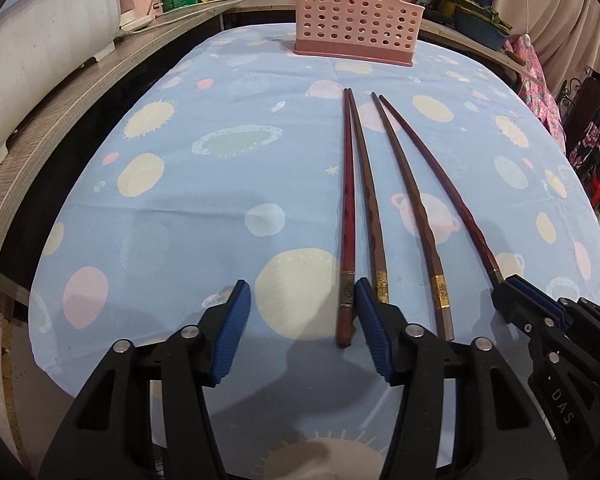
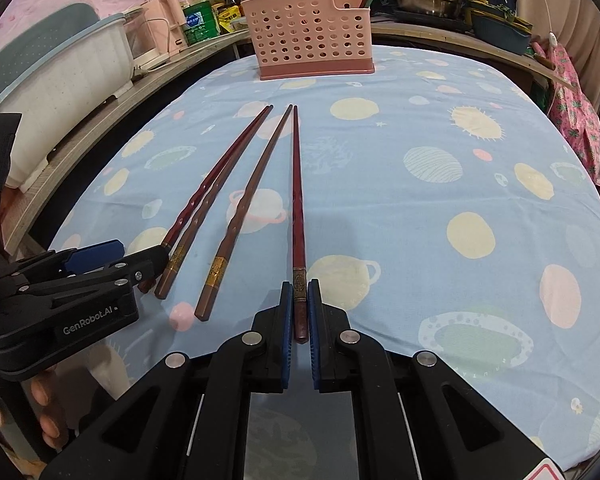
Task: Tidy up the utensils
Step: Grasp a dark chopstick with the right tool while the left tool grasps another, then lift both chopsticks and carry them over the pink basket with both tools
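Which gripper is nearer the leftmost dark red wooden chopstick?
Left. The left gripper stands open around the leftmost dark red wooden chopstick's thick end. The right gripper sits three chopsticks over, shut on the rightmost dark red chopstick.

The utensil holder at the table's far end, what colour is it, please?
Pink, with round holes; clearest in the right wrist view.

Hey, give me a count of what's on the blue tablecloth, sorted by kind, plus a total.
Chopsticks: 4
Pink basket: 1
Total: 5
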`<state>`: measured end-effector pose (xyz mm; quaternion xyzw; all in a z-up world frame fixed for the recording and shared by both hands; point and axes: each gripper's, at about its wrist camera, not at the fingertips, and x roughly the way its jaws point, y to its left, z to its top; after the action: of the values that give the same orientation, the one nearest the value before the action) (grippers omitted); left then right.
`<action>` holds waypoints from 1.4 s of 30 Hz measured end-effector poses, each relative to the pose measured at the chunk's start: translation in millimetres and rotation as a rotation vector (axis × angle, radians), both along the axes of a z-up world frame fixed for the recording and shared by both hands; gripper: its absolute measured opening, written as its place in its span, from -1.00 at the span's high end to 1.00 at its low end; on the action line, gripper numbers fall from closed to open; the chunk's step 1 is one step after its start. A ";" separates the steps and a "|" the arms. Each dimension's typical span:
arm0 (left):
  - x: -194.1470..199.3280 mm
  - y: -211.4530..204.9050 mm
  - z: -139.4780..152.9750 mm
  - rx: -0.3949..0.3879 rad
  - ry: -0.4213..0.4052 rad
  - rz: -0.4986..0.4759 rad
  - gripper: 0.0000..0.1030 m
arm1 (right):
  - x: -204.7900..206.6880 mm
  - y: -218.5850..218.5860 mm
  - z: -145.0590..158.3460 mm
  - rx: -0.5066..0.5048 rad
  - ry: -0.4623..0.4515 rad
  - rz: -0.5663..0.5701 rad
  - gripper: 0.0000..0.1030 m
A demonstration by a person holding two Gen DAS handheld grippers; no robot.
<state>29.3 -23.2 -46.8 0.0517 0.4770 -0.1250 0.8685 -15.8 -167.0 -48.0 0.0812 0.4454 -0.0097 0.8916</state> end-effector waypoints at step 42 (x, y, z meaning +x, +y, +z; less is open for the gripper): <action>38.4 27.6 66.8 -0.130 -0.051 0.063 0.86 | 25.7 -37.9 76.0 0.018 -0.143 -0.044 0.87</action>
<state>67.7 4.5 20.1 -0.0167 0.4472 -0.1267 0.8853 9.9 -204.8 28.0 0.0994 0.3789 -0.0195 0.9199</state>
